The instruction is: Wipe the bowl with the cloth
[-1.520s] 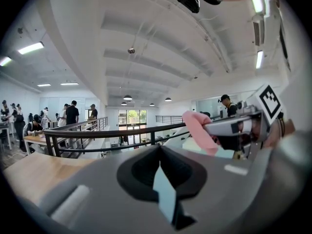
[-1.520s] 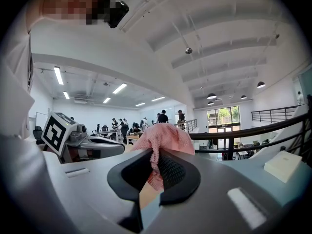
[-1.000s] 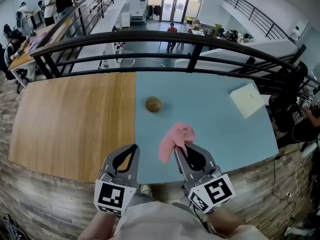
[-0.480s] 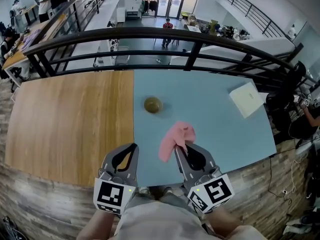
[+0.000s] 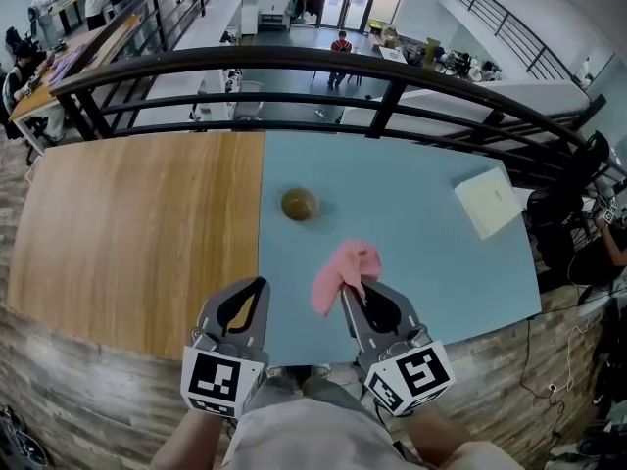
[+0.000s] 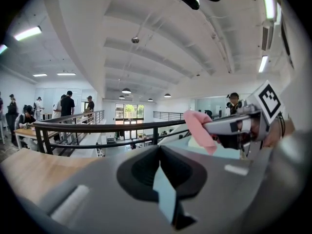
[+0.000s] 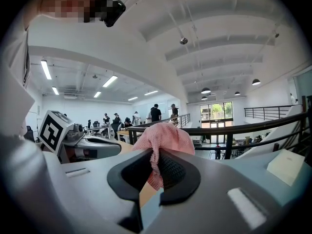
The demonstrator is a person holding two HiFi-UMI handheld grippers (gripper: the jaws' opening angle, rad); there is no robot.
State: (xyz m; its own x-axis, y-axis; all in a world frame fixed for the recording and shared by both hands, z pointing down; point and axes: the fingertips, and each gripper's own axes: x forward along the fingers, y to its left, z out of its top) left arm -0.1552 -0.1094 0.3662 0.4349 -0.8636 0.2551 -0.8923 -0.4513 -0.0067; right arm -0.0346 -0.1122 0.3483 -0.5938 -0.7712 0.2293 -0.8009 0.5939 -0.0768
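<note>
The right gripper (image 5: pixel 345 292) has its jaws closed tight on the soft pink cloth (image 5: pixel 343 272), which bunches up in front of the tips. The left gripper (image 5: pixel 262 285) is closed all the way and holds nothing. The small round brown bowl (image 5: pixel 300 205) sits alone on the light blue table top (image 5: pixel 411 194), at about 11 o'clock from the cloth and well apart from it.

I think the cloth is picked up but the wiping has not begun. Next the cloth must go to the bowl and rub it. The left gripper may need to open and hold the bowl so it does not slide.

Both grippers sit low at 6 o'clock, side by side near the person's body. They point out over the table, tipped a little down.
</note>
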